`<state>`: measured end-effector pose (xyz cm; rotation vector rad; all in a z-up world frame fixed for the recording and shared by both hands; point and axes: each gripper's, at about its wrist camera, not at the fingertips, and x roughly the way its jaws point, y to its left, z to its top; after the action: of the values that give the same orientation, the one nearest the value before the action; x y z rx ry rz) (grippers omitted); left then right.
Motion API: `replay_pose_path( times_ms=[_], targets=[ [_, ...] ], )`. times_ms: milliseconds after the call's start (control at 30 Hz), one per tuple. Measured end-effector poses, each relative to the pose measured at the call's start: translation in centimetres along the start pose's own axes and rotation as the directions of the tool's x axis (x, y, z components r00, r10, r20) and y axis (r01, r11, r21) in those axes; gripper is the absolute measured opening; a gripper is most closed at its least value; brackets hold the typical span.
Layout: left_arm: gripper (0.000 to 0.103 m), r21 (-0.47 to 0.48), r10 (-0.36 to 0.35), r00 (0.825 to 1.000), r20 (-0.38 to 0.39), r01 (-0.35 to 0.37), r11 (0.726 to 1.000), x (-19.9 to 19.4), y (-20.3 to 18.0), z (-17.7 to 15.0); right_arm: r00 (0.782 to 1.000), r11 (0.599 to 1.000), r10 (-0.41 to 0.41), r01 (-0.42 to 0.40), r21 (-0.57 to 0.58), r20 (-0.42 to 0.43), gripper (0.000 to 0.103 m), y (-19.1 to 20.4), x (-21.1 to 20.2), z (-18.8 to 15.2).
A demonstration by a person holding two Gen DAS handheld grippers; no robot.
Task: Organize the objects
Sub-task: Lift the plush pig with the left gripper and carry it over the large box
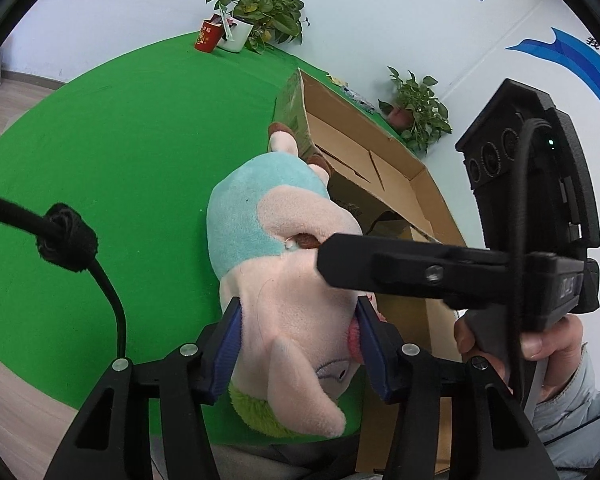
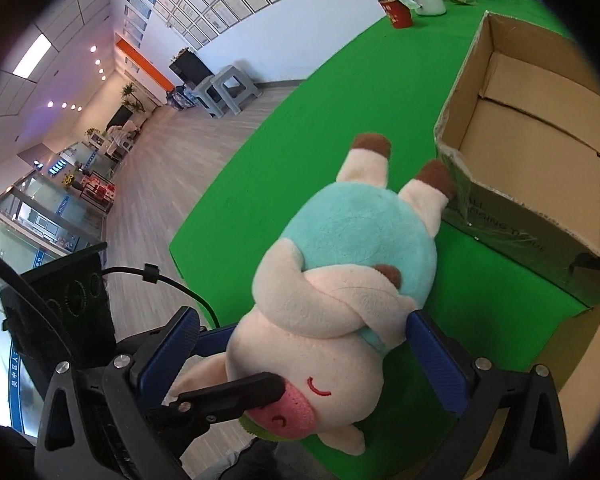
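A plush pig with a teal body and a pink head lies head-first toward me on the green cloth, its brown-tipped feet by the corner of an open cardboard box. My left gripper is shut on the pig's head, its blue pads pressing both sides. In the right wrist view the pig sits between the wide jaws of my right gripper. The right pad touches its side; the left pad stands apart. A black finger of the left gripper reaches the snout.
The cardboard box stands open to the right of the pig. A red cup, a white mug with a plant and another potted plant line the table's far edge. A person's hand holds the right gripper.
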<state>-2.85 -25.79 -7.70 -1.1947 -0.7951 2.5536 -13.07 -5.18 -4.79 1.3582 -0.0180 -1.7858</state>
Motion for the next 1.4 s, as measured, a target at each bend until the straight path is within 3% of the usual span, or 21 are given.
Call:
replay_pose_path(
  times_ms=[67, 167, 233, 433, 667, 867, 1033, 1133, 1400],
  targets=[
    [0.050, 0.024, 0.020, 1.000, 0.001, -0.020, 1.000, 0.3, -1.0, -0.2, 1.000, 1.000, -0.011, 0.011, 0.002, -0.004, 0.099, -0.2, -0.1, -0.4],
    [0.049, 0.065, 0.055, 0.998, 0.000, -0.055, 0.996, 0.9, -2.7, -0.1, 0.999, 0.999, -0.043, 0.042, 0.027, 0.014, 0.079, -1.0, -0.9, -0.8],
    [0.048, 0.091, 0.078, 0.997, 0.000, -0.078, 0.993, 1.4, -3.9, -0.1, 0.999, 0.998, -0.034, 0.033, 0.044, 0.023, 0.075, -1.8, -1.4, -1.2],
    [0.047, 0.149, 0.142, 0.990, 0.010, -0.142, 0.979, 3.1, -7.5, 0.6, 0.998, 0.998, -0.016, 0.012, 0.068, 0.055, 0.068, -3.1, -2.5, -1.9],
    [0.047, 0.272, 0.196, 0.976, 0.095, -0.215, 0.938, 2.9, -13.3, 2.5, 0.983, 0.997, 0.043, -0.053, 0.051, 0.180, 0.061, -3.4, -4.8, -1.2],
    [0.047, 0.419, 0.180, 0.966, 0.184, -0.243, 0.875, 2.8, -20.1, 7.5, 0.939, 1.000, 0.012, -0.016, 0.009, 0.344, 0.059, -4.0, -10.9, 0.6],
    [0.047, 0.531, 0.133, 0.959, 0.249, -0.250, 0.809, 3.4, -25.9, 12.1, 0.874, 0.999, -0.032, 0.040, -0.008, 0.485, 0.058, -4.4, -16.6, 3.1],
    [0.047, 0.561, 0.127, 0.956, 0.263, -0.259, 0.786, 4.1, -28.0, 14.3, 0.847, 0.997, -0.059, 0.073, -0.006, 0.529, 0.057, -4.7, -18.3, 4.7],
    [0.047, 0.588, 0.139, 0.955, 0.261, -0.272, 0.762, 7.4, -30.7, 20.2, 0.831, 0.996, -0.066, 0.084, -0.006, 0.552, 0.056, -6.5, -19.9, 8.8]
  ],
)
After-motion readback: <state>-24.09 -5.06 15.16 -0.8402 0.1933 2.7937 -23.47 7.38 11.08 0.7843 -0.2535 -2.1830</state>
